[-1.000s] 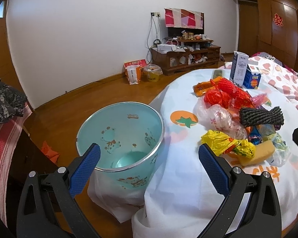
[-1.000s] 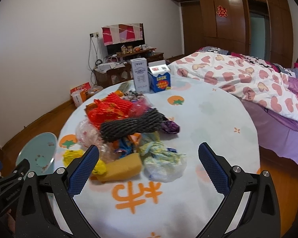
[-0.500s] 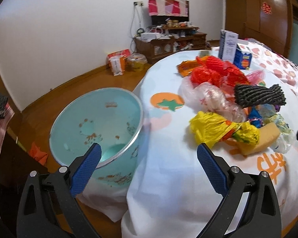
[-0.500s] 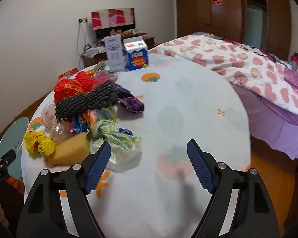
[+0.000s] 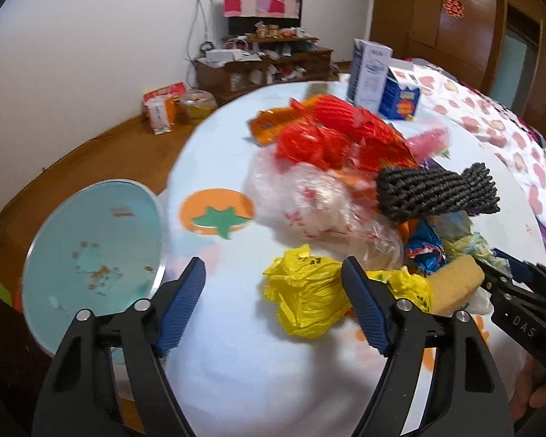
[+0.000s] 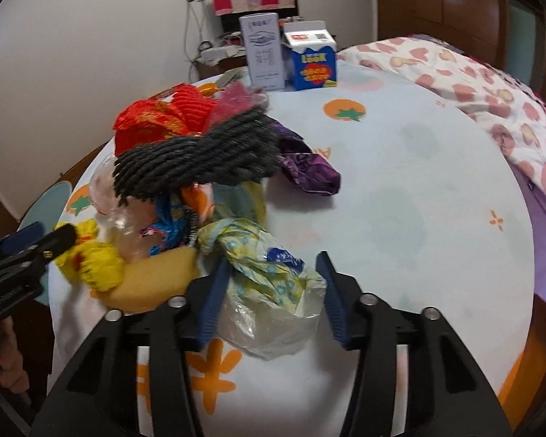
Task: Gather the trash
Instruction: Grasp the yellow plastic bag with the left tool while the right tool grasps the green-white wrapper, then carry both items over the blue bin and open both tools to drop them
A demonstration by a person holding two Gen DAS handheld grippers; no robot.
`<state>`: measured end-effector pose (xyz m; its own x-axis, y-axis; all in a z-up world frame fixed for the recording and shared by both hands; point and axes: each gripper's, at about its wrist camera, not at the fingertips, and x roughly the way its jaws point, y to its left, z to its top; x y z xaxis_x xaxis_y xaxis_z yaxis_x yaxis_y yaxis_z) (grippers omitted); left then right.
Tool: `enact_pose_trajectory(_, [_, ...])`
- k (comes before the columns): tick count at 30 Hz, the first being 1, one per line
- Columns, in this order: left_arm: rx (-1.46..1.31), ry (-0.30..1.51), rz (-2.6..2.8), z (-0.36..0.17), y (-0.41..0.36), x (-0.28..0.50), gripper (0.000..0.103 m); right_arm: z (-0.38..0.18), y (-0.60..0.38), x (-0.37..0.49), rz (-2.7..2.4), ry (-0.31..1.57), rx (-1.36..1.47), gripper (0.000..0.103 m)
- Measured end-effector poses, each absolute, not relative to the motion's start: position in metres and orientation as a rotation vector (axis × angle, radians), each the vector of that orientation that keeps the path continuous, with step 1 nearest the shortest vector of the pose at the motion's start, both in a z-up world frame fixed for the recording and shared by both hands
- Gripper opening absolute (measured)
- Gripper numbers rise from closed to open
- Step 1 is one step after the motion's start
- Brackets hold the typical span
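Note:
A heap of trash lies on the round table [image 5: 218, 357]: a crumpled yellow bag [image 5: 305, 295], a yellow sponge [image 5: 455, 284], a black foam net [image 5: 436, 193], red nets [image 5: 331, 134] and clear plastic bags [image 5: 320, 200]. My left gripper [image 5: 273, 306] is open, its right finger beside the yellow bag. My right gripper [image 6: 269, 298] is open, its jaws on either side of a flowered plastic bag [image 6: 269, 284]. The light blue trash bin [image 5: 94, 255] stands at the table's left edge.
A white carton [image 6: 265, 51] and a blue carton [image 6: 313, 62] stand at the table's far side. A purple wrapper [image 6: 309, 171] lies beside the heap. A bed with a heart-print quilt [image 6: 491, 102] is to the right. A wooden cabinet [image 5: 258, 69] stands by the wall.
Both grippers have moved forward over the table toward the heap. Both grippers' jaws have narrowed, and the right ones now straddle the flowered bag. The left gripper has swung from the bin to the yellow bag.

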<state>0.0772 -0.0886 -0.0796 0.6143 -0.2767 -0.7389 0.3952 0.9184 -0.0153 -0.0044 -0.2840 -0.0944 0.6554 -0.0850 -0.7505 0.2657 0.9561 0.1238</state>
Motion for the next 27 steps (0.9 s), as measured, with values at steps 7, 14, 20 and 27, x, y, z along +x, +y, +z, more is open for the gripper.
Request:
enact_pose_trajectory(7, [0.13, 0.83, -0.487, -0.089, -0.107, 0.071, 0.04, -0.08, -0.285, -0.023, -0.206, 0.788, 0.222, 0.033])
enact_pose_trajectory(14, [0.076, 0.787, -0.5, -0.069, -0.096, 0.066, 0.027, -0.053, -0.302, -0.053, -0.338, 0.676, 0.218, 0.033])
enact_pose_trajectory(20, [0.081, 0.682, -0.438, -0.036, -0.078, 0.052, 0.027, -0.034, -0.305, -0.069, -0.396, 0.58, 0.223, 0.033])
enact_pose_trajectory(27, [0.064, 0.624, -0.3, -0.008, -0.035, 0.058, 0.028, -0.019, -0.27, -0.048, -0.285, 0.569, 0.171, 0.033])
